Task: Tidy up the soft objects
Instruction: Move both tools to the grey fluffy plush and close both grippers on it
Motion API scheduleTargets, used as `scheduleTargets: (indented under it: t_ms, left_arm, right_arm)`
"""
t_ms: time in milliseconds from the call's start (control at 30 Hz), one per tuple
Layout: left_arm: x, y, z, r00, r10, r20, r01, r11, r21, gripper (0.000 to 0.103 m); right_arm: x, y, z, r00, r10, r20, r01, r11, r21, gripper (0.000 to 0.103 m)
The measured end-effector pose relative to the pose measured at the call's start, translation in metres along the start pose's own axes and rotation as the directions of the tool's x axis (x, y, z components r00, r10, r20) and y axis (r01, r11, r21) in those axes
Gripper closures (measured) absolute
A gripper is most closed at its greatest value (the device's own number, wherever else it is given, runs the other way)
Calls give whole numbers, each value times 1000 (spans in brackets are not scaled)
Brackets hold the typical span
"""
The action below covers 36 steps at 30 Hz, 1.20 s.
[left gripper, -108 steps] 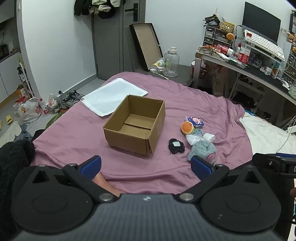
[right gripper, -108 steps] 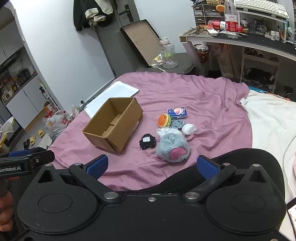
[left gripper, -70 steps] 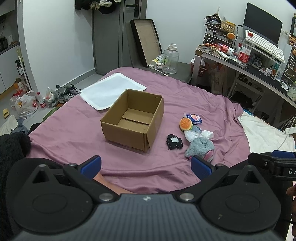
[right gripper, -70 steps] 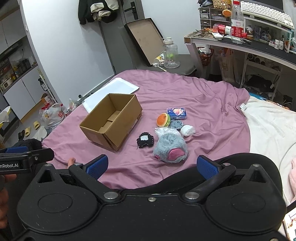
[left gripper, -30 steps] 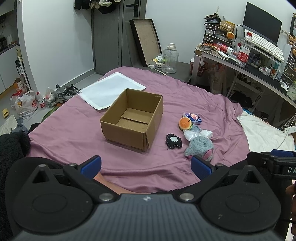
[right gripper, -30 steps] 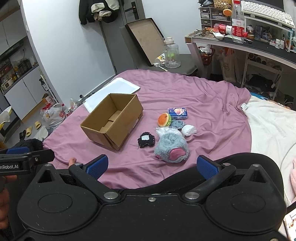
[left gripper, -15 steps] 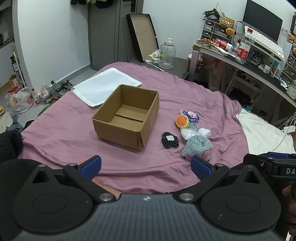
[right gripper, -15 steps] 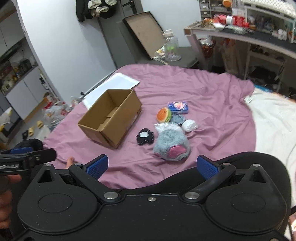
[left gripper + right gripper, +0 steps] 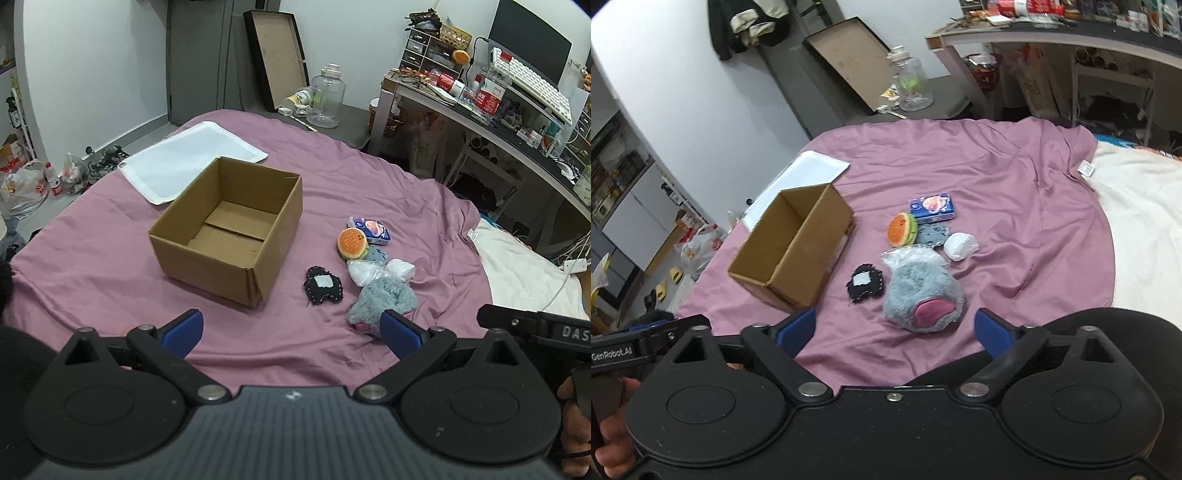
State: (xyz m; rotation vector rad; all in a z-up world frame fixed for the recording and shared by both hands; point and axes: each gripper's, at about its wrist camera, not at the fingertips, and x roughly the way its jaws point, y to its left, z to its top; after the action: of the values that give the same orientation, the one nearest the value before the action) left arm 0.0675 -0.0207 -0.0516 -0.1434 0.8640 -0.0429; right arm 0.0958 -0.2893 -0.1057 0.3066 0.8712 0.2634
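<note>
Both views sit closer to the bed (image 9: 92, 266) than half a second ago: the cardboard box (image 9: 229, 236) and the soft things beside it fill more of each picture, and the right wrist view has tipped downward so the table (image 9: 1052, 33) is cut by the top edge. The left gripper (image 9: 291, 328) and the right gripper (image 9: 894, 328) both have their fingers spread wide and hold nothing. The box stands open and empty on the purple sheet, with a white mat (image 9: 192, 158) behind its far left corner. To its right lie the soft things, close together: a black plush patch (image 9: 866, 282) just beside the box, a grey furry plush with a pink mark (image 9: 923, 291) nearest the right gripper, a crinkled clear bag (image 9: 364, 271) touching its top, a white bundle (image 9: 960, 245), a burger plush (image 9: 901, 229), a small grey-blue plush (image 9: 932, 233) and a blue packet (image 9: 932, 206) (the farthest of the cluster). Bare sheet lies between the fingers and the cluster, and in front of and left of the box. The sheet's right edge meets a cream blanket (image 9: 1145, 206), well apart from the cluster.
</note>
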Motion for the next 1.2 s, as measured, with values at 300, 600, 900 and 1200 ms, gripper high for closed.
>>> scheduleTargets:
  t_ms: [300, 600, 900, 1200]
  left_arm:
    - [39, -18, 14, 998, -54, -15, 54, 998, -16, 4]
    - [80, -32, 21, 994, -91, -60, 88, 995, -44, 15]
    - [121, -45, 25, 985, -110, -130, 102, 992, -70, 18]
    - [162, -47, 24, 960, -180, -213, 145, 974, -172, 42]
  right_arm:
    - [34, -22, 7, 999, 3, -42, 0, 997, 78, 42]
    - [65, -46, 16, 996, 33, -84, -18, 985, 170, 41]
    - [100, -66, 21, 988, 88, -129, -47, 956, 291, 41]
    - [126, -83, 21, 976, 139, -170, -64, 922, 382, 49]
